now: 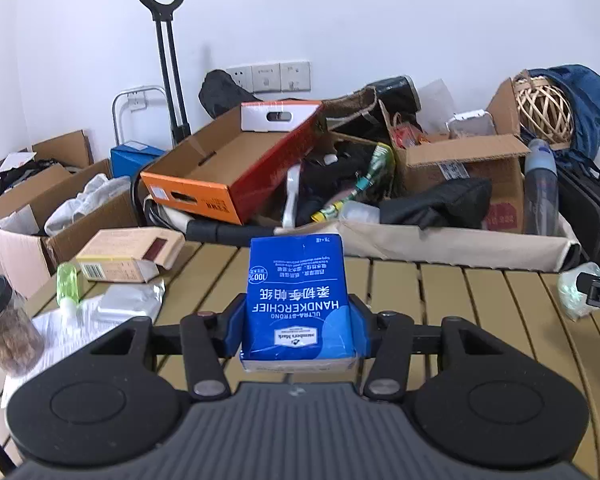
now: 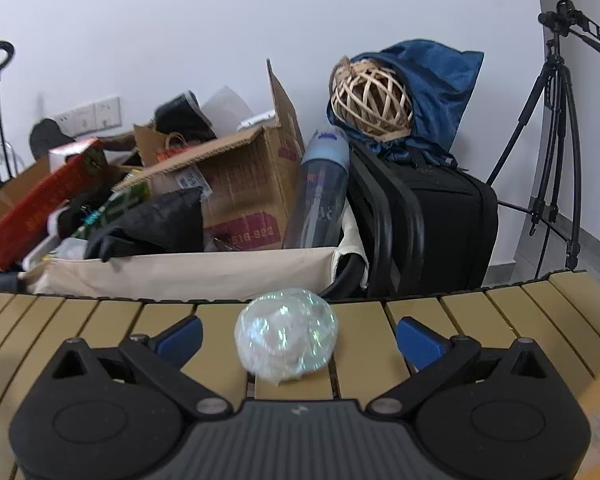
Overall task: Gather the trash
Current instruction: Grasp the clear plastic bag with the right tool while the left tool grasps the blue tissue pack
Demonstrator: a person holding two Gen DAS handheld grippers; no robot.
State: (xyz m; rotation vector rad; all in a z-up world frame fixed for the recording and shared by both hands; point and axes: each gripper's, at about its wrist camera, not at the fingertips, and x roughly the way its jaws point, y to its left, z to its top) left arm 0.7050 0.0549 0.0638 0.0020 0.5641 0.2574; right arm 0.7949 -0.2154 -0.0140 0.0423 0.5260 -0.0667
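My left gripper is shut on a blue handkerchief tissue pack and holds it upright above the slatted yellow table. My right gripper is open, its blue fingers on either side of a crumpled ball of clear plastic wrap that rests on the table. The same ball shows at the right edge of the left wrist view, beside the tip of the right gripper.
At the table's left lie a tan carton, a green bottle, a silver pouch, papers and a brown-filled jar. Behind the table stands a canvas cart full of boxes; a black suitcase and tripod stand right.
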